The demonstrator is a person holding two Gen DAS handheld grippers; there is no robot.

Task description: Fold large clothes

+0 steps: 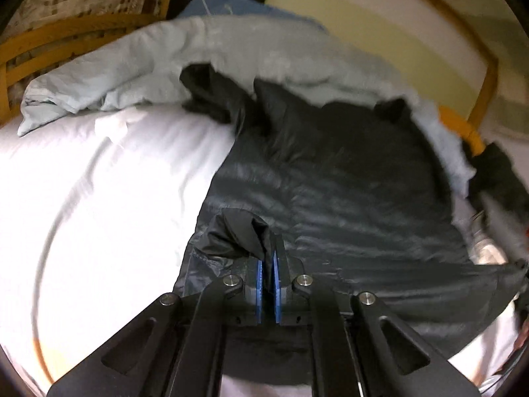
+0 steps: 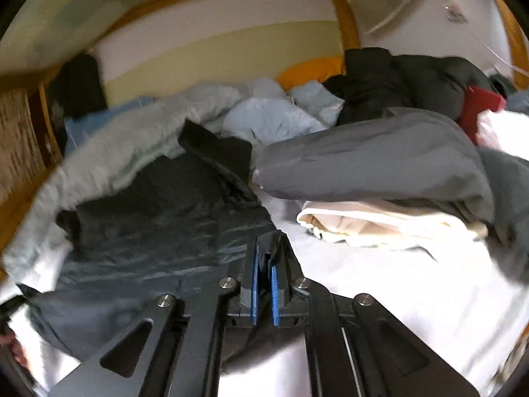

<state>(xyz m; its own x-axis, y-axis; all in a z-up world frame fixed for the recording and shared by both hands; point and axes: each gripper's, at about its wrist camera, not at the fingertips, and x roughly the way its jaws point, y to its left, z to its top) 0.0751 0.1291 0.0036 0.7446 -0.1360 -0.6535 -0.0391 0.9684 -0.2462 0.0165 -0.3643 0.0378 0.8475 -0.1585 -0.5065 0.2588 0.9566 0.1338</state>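
Left gripper [image 1: 268,258]: blue pads pinched together on a bunched bit of the dark jacket's [image 1: 347,182] near hem, cloth standing up between the fingertips. Right gripper [image 2: 267,264]: pads slightly apart at the base but closed on a fold of the same jacket [image 2: 148,218] at its near corner, fabric wedged between them. Both tools point forward and somewhat downward over the near edge of the garment, roughly side by side along the hem, one at each corner; the right one may be the blurred dark shape at the far right edge of the left view, but that is too smeared to confirm. Jacket lies spread on the white bedsheet [image 1: 99,198], shiny quilted side up, collar end away from the cameras and resting against a rumpled pale blue duvet [image 1: 132,66]. Judgement: the step in hand looks like carrying the hem up and over toward the collar. To do it well, lift both corners level and at the same rate, keep the hem taut between them so the slick fabric does not sag or slide, and lay it down square before letting go. To the right, a pile of other clothes [image 2: 380,165], grey over cream, sits near the jacket; keep the fold clear of it. Beyond, a wooden bed frame [image 1: 489,76] and the wall.
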